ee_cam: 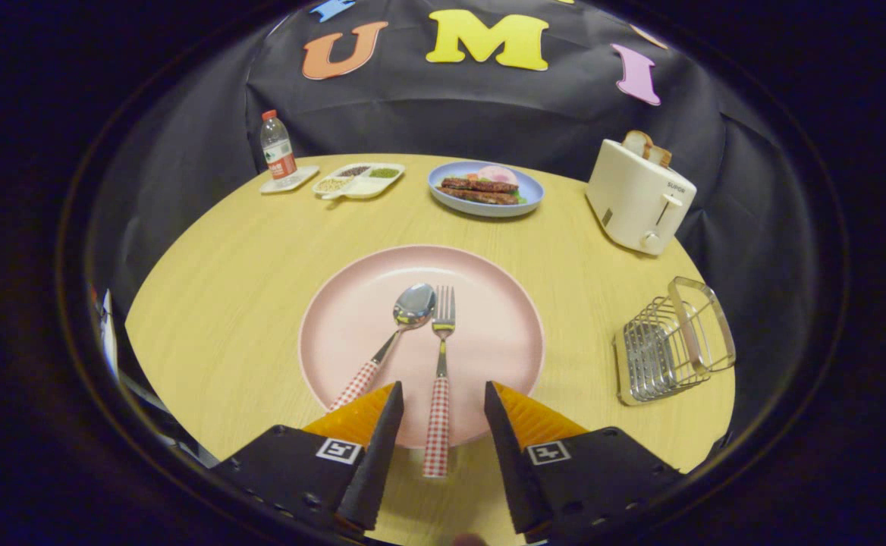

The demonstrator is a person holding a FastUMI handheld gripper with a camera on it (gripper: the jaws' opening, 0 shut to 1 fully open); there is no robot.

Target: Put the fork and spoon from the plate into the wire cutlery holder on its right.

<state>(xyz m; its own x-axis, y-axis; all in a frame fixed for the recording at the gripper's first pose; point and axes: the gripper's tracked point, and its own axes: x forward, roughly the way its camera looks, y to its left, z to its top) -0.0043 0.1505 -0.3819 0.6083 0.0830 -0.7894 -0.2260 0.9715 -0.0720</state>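
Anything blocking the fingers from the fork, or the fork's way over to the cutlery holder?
Nothing visible. The fork handle lies between the open fingers, and only bare table separates the plate from the wire cutlery holder.

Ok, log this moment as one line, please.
tongs: open, astride checked-handled metal fork | checked-handled metal spoon: beside it on round pink plate | wire cutlery holder: right of plate

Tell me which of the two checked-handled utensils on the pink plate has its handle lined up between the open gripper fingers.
The steel fork: its red-checked handle runs straight between the gripper fingers, while the spoon angles off behind the left finger.
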